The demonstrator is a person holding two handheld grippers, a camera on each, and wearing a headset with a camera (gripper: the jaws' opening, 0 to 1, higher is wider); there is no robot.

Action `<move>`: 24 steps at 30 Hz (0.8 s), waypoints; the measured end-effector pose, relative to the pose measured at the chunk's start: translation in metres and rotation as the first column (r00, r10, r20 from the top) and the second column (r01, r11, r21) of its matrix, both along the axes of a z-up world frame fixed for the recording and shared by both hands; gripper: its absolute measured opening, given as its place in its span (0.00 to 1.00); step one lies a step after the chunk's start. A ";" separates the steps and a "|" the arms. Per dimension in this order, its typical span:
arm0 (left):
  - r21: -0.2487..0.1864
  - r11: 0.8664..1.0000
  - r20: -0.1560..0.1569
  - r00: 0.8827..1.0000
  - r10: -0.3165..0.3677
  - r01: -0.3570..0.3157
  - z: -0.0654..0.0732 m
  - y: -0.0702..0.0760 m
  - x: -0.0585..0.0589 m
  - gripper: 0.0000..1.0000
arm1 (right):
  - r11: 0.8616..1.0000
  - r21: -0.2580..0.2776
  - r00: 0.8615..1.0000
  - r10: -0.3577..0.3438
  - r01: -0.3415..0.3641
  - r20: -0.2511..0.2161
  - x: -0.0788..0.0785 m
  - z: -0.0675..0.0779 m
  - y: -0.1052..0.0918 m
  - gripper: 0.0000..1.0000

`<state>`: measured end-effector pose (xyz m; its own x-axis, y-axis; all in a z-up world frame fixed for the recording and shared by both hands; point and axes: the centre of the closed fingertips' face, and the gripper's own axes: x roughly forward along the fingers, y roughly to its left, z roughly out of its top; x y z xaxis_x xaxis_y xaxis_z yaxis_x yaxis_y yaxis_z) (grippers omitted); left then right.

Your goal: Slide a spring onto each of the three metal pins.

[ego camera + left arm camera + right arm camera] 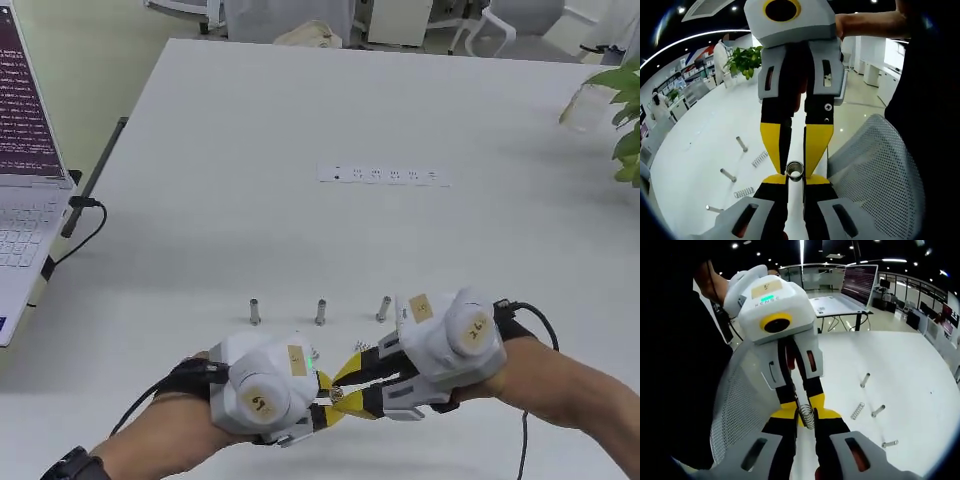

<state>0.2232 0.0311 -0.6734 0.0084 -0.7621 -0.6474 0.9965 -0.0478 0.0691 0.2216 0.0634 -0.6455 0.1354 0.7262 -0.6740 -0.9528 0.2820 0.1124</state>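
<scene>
Head view: left gripper [322, 402] and right gripper [352, 386] meet tip to tip at the counter's [300, 150] near edge. Both jaws are narrowed on one spring [337, 394], its axis running gripper to gripper. Three upright pins [321, 312] stand just beyond.

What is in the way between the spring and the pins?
Nothing visible. The spring is pinched where the left gripper and right gripper meet; only loose springs lie flat on the table near the pins.
</scene>
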 end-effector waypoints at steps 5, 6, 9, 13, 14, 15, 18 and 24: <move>0.015 1.000 0.007 1.000 -0.016 0.015 -0.003 0.001 -0.001 0.02 | 1.000 -0.018 1.000 0.020 -0.020 0.001 -0.001 -0.003 -0.001 0.09; 0.014 1.000 0.005 1.000 -0.015 0.015 -0.003 0.001 -0.001 0.02 | 0.999 -0.025 1.000 0.023 -0.023 0.007 -0.001 -0.003 -0.002 0.09; 0.008 1.000 -0.001 1.000 -0.008 0.008 -0.002 0.000 0.001 0.02 | 0.999 -0.028 1.000 0.017 -0.017 0.010 0.001 -0.002 -0.005 0.09; -0.007 1.000 -0.008 1.000 -0.001 0.001 0.000 -0.001 0.002 0.02 | 0.999 -0.030 1.000 0.010 -0.009 0.012 0.002 0.000 -0.010 0.09; -0.011 1.000 -0.010 1.000 0.001 -0.001 0.000 -0.001 0.002 0.02 | 0.999 -0.031 1.000 0.008 -0.008 0.013 0.003 0.000 -0.011 0.09; -0.017 1.000 -0.015 1.000 0.005 -0.005 0.001 -0.002 0.003 0.02 | 0.999 -0.032 1.000 0.006 -0.006 0.013 0.003 0.000 -0.012 0.09; -0.025 1.000 -0.021 1.000 0.014 -0.015 0.001 -0.003 0.005 0.02 | 0.999 -0.041 1.000 0.004 -0.003 0.016 0.003 -0.001 -0.015 0.08; -0.033 0.999 -0.034 0.999 0.031 -0.032 0.002 -0.002 0.006 0.02 | 0.999 -0.052 1.000 -0.011 0.012 0.028 0.004 -0.003 -0.021 0.04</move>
<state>0.2291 0.0295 -0.6719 0.0113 -0.7832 -0.6216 0.9992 -0.0147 0.0366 0.2260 0.0427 -0.6487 0.1627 0.6883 -0.7070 -0.9521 0.2976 0.0706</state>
